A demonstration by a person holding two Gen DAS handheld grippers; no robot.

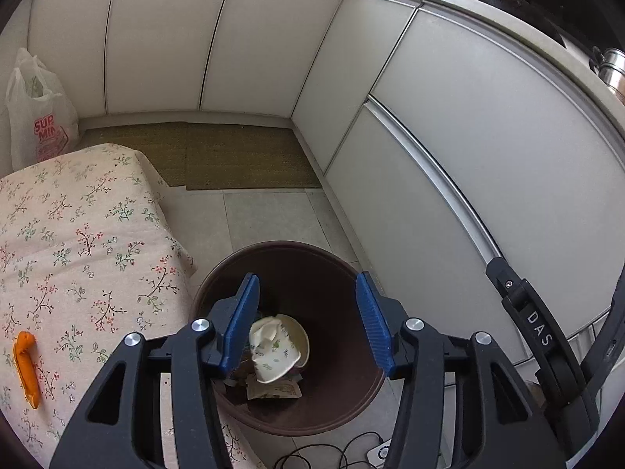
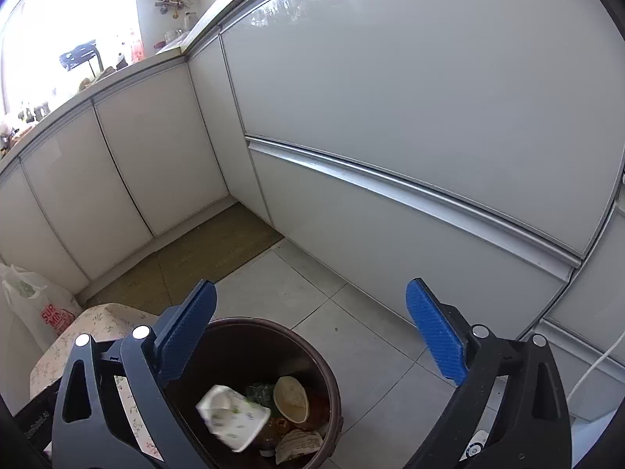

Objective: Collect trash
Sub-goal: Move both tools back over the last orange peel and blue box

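A brown trash bin (image 1: 343, 402) stands on the tiled floor beside the table; it also shows in the right wrist view (image 2: 332, 387). A crushed white paper cup (image 1: 273, 351) lies inside on other wrappers, also seen from the right wrist (image 2: 234, 418), where a paper bowl (image 2: 291, 394) lies beside it. My left gripper (image 1: 306, 320) is open and empty above the bin. My right gripper (image 2: 312, 332) is open and empty above the bin's far rim. An orange peel-like piece (image 1: 26, 367) lies on the floral tablecloth (image 1: 78, 242).
White cabinets (image 1: 449, 117) wrap the corner behind the bin. A doormat (image 1: 234, 156) lies on the floor. A white plastic bag (image 1: 39, 117) stands at the left. Cables (image 1: 332, 455) lie on the floor near the bin.
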